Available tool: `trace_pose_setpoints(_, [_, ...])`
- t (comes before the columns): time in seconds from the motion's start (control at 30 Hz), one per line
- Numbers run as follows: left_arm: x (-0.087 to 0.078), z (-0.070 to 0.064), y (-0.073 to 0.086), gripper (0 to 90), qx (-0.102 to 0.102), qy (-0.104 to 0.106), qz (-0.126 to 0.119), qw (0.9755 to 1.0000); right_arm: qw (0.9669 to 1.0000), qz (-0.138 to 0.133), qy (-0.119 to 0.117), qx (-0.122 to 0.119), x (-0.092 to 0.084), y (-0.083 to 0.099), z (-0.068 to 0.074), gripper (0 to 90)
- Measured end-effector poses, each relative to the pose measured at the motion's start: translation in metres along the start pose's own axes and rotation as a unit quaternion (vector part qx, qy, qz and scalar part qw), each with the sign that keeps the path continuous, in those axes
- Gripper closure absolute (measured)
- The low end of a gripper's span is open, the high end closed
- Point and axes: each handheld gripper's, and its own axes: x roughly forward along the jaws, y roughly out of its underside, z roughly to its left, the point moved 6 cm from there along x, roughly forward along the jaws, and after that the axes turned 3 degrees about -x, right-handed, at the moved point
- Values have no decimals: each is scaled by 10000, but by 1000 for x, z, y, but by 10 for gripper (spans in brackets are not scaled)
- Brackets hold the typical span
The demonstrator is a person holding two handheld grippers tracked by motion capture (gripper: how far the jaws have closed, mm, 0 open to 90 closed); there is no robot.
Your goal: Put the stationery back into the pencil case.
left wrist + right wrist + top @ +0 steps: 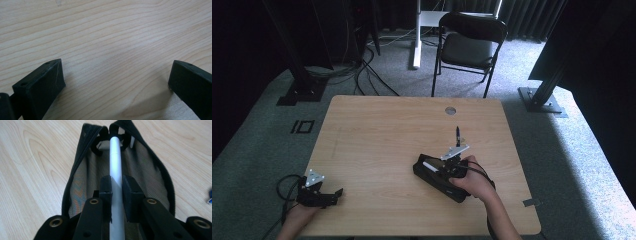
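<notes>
Pen [115, 162], white, clamped in the right gripper [116, 185] over the open pouch [82, 182]; left gripper [116, 77] jaws gape, empty.

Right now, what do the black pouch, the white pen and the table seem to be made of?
Black pouch: seemingly woven fabric with a mesh-like lining, matte; a zipper runs along its open edge. White pen, held by the right gripper: probably plastic, smooth, slightly glossy. Table: wood or wood-look laminate, light grain lines, satin sheen.
</notes>
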Motion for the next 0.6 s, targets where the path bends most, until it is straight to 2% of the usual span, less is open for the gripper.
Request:
trace_pose_setpoints(0.37, [0, 0, 0, 6, 4, 1, 3, 10000, 9996, 241, 34, -116, 14, -4, 3, 787])
trace_pose_setpoints(0.6, [0, 0, 0, 6, 3, 1, 1, 10000, 9994, 339, 28, -86, 21, -3, 3, 787])
